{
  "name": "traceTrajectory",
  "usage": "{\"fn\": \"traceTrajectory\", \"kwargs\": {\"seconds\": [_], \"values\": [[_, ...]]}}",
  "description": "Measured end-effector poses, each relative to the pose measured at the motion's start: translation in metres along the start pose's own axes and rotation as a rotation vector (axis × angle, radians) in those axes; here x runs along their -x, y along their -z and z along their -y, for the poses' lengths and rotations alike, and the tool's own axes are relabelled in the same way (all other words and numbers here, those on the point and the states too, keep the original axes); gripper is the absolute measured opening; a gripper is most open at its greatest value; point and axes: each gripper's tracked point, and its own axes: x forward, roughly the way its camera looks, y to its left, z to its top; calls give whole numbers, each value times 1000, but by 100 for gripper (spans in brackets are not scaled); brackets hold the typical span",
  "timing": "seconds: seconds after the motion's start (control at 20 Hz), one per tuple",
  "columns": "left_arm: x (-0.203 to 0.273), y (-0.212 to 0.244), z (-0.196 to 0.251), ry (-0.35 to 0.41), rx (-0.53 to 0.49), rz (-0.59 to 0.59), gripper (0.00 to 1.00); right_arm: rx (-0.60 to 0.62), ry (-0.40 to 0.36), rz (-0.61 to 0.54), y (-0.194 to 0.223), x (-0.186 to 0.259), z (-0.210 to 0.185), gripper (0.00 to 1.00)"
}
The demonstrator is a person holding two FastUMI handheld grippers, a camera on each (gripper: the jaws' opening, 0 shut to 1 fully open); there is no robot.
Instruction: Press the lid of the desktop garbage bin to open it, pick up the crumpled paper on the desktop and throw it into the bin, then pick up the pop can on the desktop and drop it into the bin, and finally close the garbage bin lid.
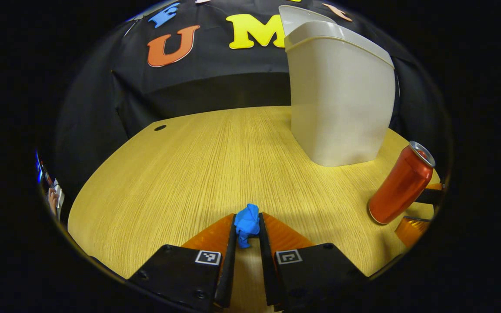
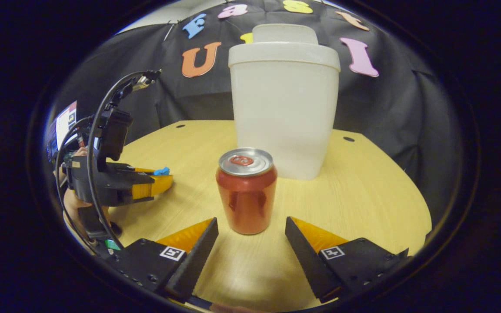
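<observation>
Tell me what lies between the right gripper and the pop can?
Nothing: in the right gripper view, bare table separates the open right gripper from the pop can.

In the left gripper view, the lower part of the crumpled paper (image 1: pixel 247 225) is hidden between the left tongs (image 1: pixel 247 237). Ahead of the right tongs (image 2: pixel 250 230), the pop can (image 2: pixel 246 190) hides the bin's (image 2: pixel 284 104) lower front.

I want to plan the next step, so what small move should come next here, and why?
Probably lift the left hand-held gripper and carry the blue crumpled paper toward the bin. Its fingers are shut on the paper, and the bin's lid stands raised, so the opening looks ready. The right hand-held gripper is open in front of the upright can, which can wait.
</observation>
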Motion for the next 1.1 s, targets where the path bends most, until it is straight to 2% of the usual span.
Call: {"fn": "traceTrajectory", "kwargs": {"seconds": [0.15,0.2,0.25,0.4,0.65,0.7,0.8,1.0,1.1], "values": [[8,-13,-3,-29,0,85,29,11,24,51,-5,-6,-7,96],[9,-13,-4,-34,-2,103,33,-12,10,45,-3,-8,-13,96],[9,-15,-3,-31,-3,113,29,-39,3,41,-4,-11,-17,96],[5,-11,-8,-33,2,107,29,-83,21,55,-11,-21,-15,96],[3,-24,-10,-61,-6,161,29,-198,41,72,-25,-28,-8,96],[5,-24,-10,-64,-6,165,29,-209,51,63,-24,-30,-5,95],[7,-26,-10,-71,-2,176,29,-234,55,35,-17,-33,-7,87],[9,-31,-13,-84,13,210,29,-231,65,61,-25,-26,-7,83],[11,-34,-7,-63,18,228,29,-222,72,87,-36,-20,-1,82]]}}
